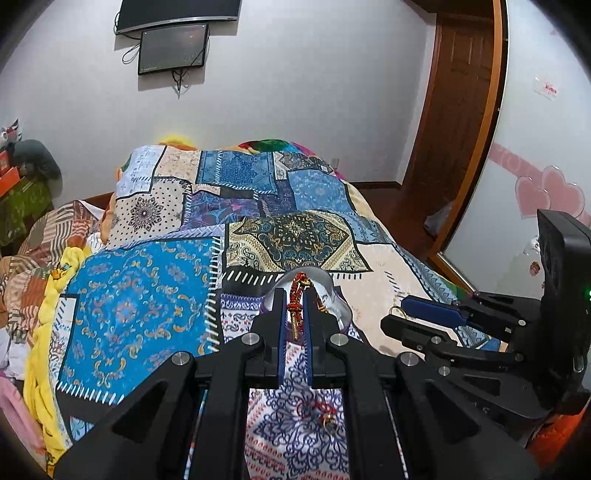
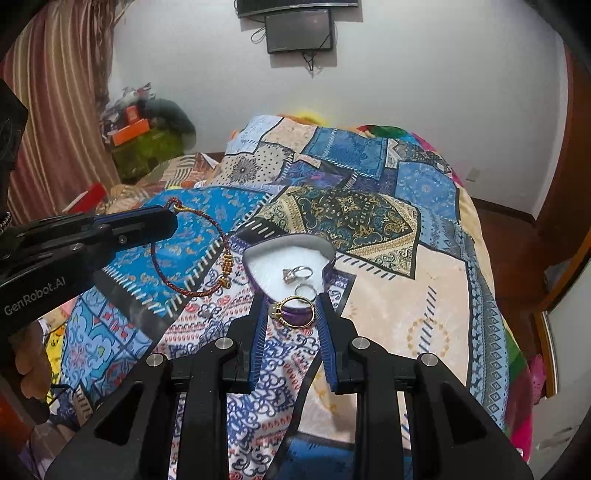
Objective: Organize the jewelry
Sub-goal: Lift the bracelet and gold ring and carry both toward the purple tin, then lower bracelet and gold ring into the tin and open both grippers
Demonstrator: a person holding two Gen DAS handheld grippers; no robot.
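My left gripper (image 1: 295,295) is shut on a red braided bracelet with gold beads (image 1: 295,314); in the right wrist view the bracelet (image 2: 192,258) hangs from that gripper (image 2: 173,218), above the quilt and left of the box. My right gripper (image 2: 293,301) is shut on a gold ring (image 2: 295,312), just at the near rim of a purple heart-shaped jewelry box (image 2: 328,251) with a white lining. Two silver rings (image 2: 297,275) lie inside the box. In the left wrist view the right gripper (image 1: 399,314) is at right and the box (image 1: 341,314) sits behind my fingers.
A patchwork quilt (image 2: 369,206) covers the bed. Another small red-and-gold piece (image 1: 325,413) lies on the quilt below my left gripper. Striped curtains (image 2: 62,110) and clutter stand at the far left, a wooden door (image 1: 454,110) at right, screens (image 2: 299,33) on the wall.
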